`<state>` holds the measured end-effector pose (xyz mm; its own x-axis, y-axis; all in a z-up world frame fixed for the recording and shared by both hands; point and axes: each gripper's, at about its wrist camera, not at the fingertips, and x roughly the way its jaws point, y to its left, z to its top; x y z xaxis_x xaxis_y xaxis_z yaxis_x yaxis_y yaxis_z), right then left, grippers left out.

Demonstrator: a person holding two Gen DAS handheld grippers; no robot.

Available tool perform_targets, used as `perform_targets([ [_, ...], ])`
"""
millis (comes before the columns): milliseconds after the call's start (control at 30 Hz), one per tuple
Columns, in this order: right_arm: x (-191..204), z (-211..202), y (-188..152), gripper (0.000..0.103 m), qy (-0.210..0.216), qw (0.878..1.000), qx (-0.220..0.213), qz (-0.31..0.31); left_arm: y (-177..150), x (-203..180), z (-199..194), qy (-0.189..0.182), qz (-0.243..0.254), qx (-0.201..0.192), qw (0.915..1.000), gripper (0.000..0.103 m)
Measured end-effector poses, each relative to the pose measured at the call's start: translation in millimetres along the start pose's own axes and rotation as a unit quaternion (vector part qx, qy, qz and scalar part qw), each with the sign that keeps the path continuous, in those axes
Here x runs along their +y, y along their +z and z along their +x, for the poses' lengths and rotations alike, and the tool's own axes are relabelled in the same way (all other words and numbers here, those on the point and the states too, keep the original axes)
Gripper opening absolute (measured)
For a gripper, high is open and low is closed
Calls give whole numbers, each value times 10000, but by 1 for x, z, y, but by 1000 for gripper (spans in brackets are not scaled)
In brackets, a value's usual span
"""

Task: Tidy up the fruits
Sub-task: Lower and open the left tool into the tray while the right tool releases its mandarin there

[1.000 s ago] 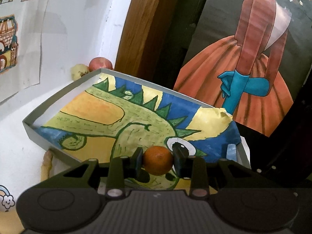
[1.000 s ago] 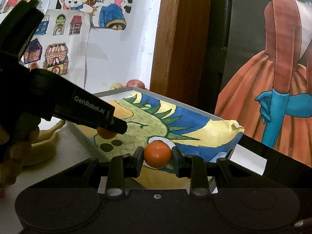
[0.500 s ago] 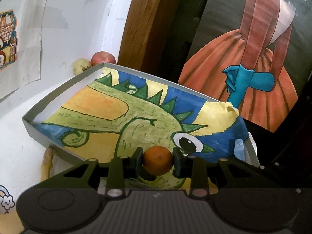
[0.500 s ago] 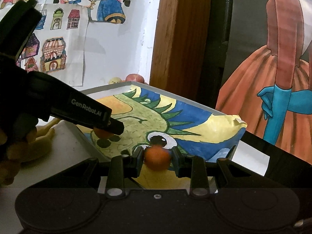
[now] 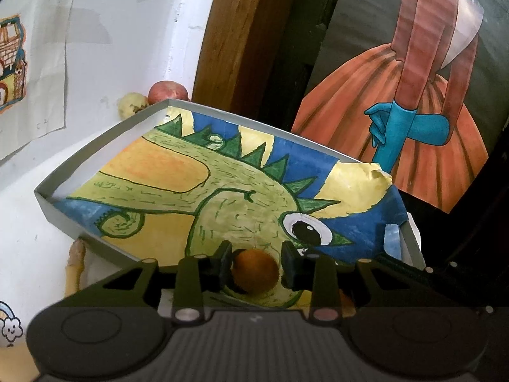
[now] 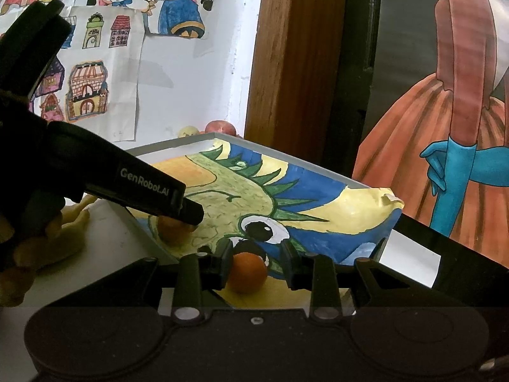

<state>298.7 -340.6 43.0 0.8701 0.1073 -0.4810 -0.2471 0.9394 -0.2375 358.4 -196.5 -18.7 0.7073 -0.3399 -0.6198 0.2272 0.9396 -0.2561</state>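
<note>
We see tray [image 5: 95, 146] at centre, drawing [image 5: 197, 197] lying flat in it, drawing's 3 o'clock corner curling over tray wall. Two fruits, apple [image 5: 167, 90] and pear [image 5: 130, 105], sit behind tray's far corner at 12 o'clock, apple right of pear, both against wall [image 5: 133, 47]. Bananas [image 6: 68, 222] lie outside tray at 9 o'clock. We find orange [image 6: 173, 227] in tray under left gripper [image 6: 191, 211]; second orange [image 6: 247, 272] in tray at 6 o'clock, between right gripper [image 6: 256, 265] fingers. Door frame [image 6: 292, 63] stands behind tray at 1 o'clock.
</note>
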Motion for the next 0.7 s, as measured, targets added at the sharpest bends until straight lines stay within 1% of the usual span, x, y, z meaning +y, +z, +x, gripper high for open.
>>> perform_targets([
  [100, 0, 0, -1, 42, -9, 10000, -11, 29, 0, -1, 0, 7, 12, -16, 10000, 54],
  [167, -1, -2, -1, 50, -22, 10000, -25, 69, 0, -1, -2, -3, -21, -55, 10000, 64],
  [200, -2, -3, -2, 52, -27, 9999, -37, 92, 0, 0, -3, -9, -43, -79, 10000, 67],
  [267, -3, -8, -2, 60, -45, 9999, -63, 125, 0, -1, -6, -1, -68, -141, 9999, 79],
  [300, -3, -11, -2, 62, -50, 9999, -85, 138, 0, -2, -9, 1, -77, -188, 9998, 82],
  [367, -3, -18, -1, 74, -68, 9997, -149, 182, 1, -4, -16, 0, -95, -317, 9995, 91],
  [433, -3, -27, -1, 82, -88, 9994, -234, 222, 1, -7, -25, -23, -106, -428, 9990, 95],
  [467, -3, -32, 0, 85, -89, 9993, -276, 235, 2, -9, -29, -38, -112, -478, 9988, 98],
  [533, -2, -43, 1, 89, -98, 9989, -361, 269, 3, -12, -40, -60, -128, -602, 9981, 101],
  [633, 0, -60, 3, 101, -118, 9979, -547, 320, 4, -16, -56, -61, -117, -761, 9970, 103],
  [700, 2, -71, 4, 102, -137, 9970, -665, 366, 4, -19, -69, -47, -61, -862, 9962, 103],
])
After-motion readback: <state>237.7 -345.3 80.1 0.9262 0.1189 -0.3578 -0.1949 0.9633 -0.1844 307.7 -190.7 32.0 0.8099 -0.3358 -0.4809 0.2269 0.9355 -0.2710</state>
